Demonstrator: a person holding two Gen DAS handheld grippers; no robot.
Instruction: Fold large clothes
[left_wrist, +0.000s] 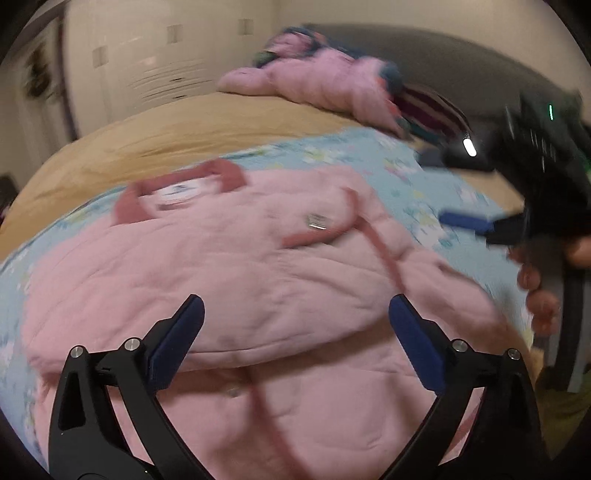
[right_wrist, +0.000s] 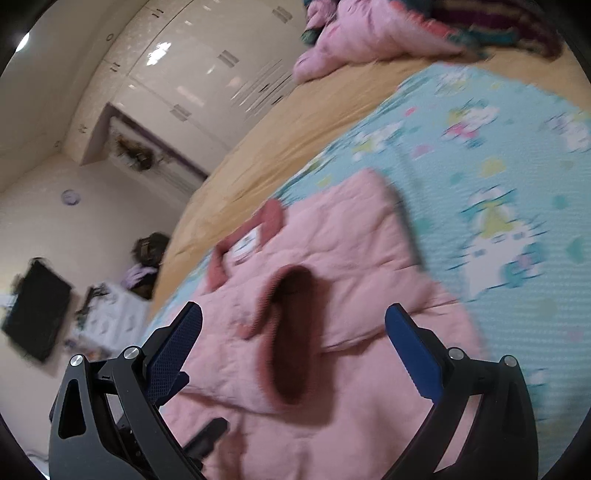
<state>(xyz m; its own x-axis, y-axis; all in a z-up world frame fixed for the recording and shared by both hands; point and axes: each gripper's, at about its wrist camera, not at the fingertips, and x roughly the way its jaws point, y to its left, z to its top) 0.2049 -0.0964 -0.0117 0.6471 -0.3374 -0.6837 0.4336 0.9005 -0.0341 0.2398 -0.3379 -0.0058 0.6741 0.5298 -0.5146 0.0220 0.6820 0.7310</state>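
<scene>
1. Where the pink quilted jacket (left_wrist: 229, 266) is laid out, a light blue patterned blanket (left_wrist: 332, 155) is seen beneath it, spread over a tan bed cover (left_wrist: 166, 125).
2. A darker pink collar (left_wrist: 221, 173) with a white label is seen at the jacket's far end; one sleeve, its dark cuff opening (right_wrist: 291, 332) facing the right wrist camera, is folded across the body.
3. The left gripper (left_wrist: 295, 339) is held above the jacket's near part, jaws spread wide, nothing clamped between the blue pads (left_wrist: 177, 343).
4. The right gripper (right_wrist: 293, 350) is likewise held wide apart over the folded sleeve, nothing pinched; its black body and the holding hand (left_wrist: 539, 288) are seen at the left view's right edge.
5. A second pink garment (left_wrist: 321, 81) is heaped at the bed's far end, well apart.
6. White wardrobe doors (right_wrist: 192, 74) are seen behind the bed.
</scene>
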